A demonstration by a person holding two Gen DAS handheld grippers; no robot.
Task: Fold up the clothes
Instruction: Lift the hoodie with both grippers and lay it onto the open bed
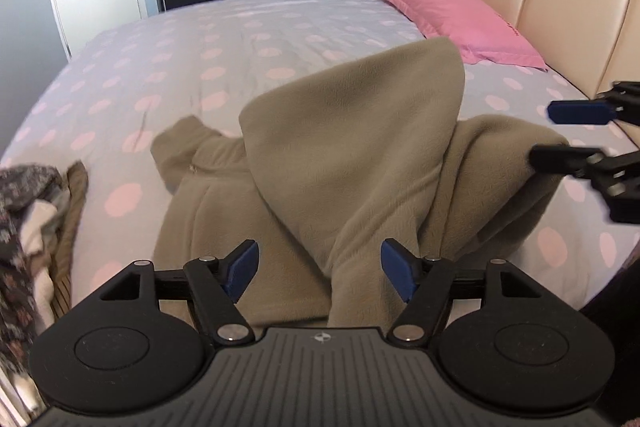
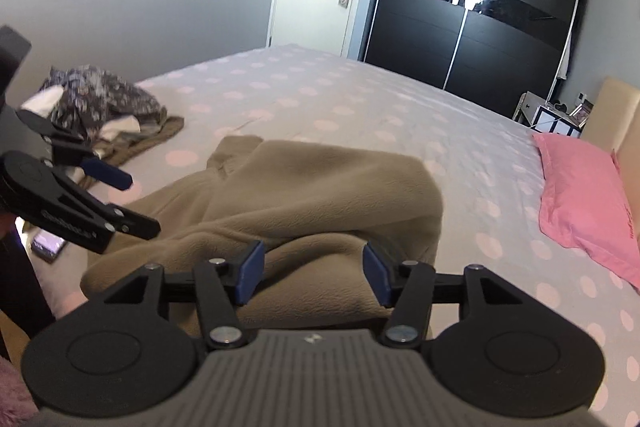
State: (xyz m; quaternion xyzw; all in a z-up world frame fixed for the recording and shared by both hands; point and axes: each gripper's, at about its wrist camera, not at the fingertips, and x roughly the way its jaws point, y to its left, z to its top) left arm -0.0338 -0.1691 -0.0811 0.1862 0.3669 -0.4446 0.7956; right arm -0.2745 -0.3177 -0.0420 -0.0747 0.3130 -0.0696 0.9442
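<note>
The left hand-held gripper (image 1: 320, 273) hangs over the near part of a tan fleece garment (image 1: 340, 155), its blue pads (image 1: 240, 273) standing apart with fleece under the gap but neither pad pressing on it. The right hand-held gripper (image 2: 314, 273) is likewise spread, its pads on either side of a raised fold of the same cloth without clamping it. In the left wrist view the right hand-held gripper shows at the right edge, fingers apart, the lower finger level with the garment's right lobe; whether it touches cannot be told.

The tan fleece garment (image 2: 312, 195) lies crumpled on the bed (image 1: 208, 39), near the edge where both grippers are. Its long axis runs away from the grippers toward the far side of the bed. One wide flap is folded over the middle and tapers to a rounded tip pointing at the pink pillow (image 1: 460, 19) and headboard (image 1: 560, 7). A shorter tube of fleece sticks out to the left.

A pile of other clothes (image 2: 100, 107) sits well apart at the bed's left edge. A dark wardrobe (image 2: 480, 7) stands beyond the bed.
</note>
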